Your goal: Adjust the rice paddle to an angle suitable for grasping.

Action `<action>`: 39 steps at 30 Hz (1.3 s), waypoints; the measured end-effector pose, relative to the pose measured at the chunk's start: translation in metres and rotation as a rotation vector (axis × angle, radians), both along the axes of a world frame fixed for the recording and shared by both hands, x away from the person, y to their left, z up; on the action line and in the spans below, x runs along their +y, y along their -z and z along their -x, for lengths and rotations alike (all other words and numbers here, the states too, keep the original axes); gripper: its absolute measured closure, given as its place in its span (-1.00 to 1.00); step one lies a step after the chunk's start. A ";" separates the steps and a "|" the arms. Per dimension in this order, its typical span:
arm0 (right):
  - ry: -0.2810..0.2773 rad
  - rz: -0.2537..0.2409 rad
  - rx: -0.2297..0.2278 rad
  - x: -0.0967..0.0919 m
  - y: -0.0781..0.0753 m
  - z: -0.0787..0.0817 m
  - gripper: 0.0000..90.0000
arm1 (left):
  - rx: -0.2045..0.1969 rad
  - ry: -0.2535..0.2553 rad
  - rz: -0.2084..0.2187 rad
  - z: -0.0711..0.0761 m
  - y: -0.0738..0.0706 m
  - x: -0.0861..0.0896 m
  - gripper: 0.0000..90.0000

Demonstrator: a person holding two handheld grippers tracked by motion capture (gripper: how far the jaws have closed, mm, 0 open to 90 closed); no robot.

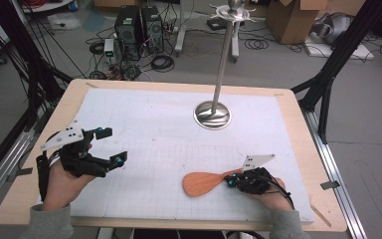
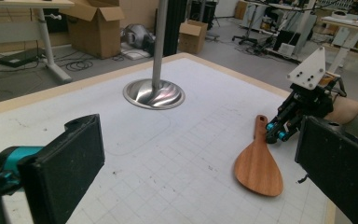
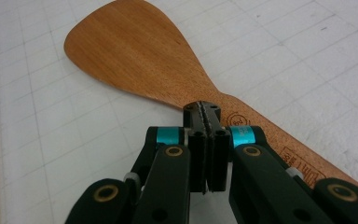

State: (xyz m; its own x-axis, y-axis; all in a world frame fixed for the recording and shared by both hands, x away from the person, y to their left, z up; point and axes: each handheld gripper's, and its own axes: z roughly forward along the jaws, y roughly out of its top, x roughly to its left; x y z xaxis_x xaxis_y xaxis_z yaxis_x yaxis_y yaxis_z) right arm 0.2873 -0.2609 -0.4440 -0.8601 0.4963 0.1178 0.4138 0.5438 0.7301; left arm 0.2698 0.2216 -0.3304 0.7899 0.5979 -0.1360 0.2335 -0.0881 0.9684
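A wooden spatula (image 1: 202, 183) lies flat on the white gridded mat (image 1: 169, 139), blade to the left, handle to the right. My right gripper (image 1: 231, 180) sits over the handle's neck. In the right gripper view its jaws (image 3: 207, 109) are pressed pad to pad, and the spatula (image 3: 140, 56) lies just beyond and beneath them with nothing visibly between the pads. My left gripper (image 1: 113, 146) hovers at the mat's left side, wide open and holding nothing. In the left gripper view the spatula (image 2: 257, 165) and the right gripper (image 2: 279, 133) show between the spread jaws (image 2: 196, 172).
A metal stand (image 1: 212, 115) with a round base and a tall pole rises at the back centre of the mat, topped by a hook ring (image 1: 232, 11). The wooden table edge (image 1: 45, 124) frames the mat. Computers, cables and cardboard boxes lie on the floor beyond.
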 end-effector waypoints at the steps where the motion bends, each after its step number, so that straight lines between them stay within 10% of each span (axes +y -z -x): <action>1: 0.002 -0.001 -0.003 0.000 0.000 -0.001 0.99 | -0.003 -0.001 -0.004 0.000 0.000 0.001 -0.96; 32: 0.156 -0.030 -0.028 0.027 0.003 -0.034 0.99 | 0.000 -0.063 -0.016 0.021 0.002 0.023 -0.96; 39: 0.091 -0.163 -0.052 0.044 -0.016 -0.030 0.99 | 0.006 -0.068 -0.022 0.022 0.004 0.024 -0.96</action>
State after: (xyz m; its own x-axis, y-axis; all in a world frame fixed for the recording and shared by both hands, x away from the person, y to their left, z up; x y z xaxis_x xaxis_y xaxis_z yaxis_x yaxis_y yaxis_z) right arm 0.3171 -0.2168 -0.4281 -0.8196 0.5502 0.1597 0.4155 0.3791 0.8268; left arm 0.2477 0.2456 -0.3348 0.7467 0.6530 -0.1269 0.2451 -0.0928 0.9650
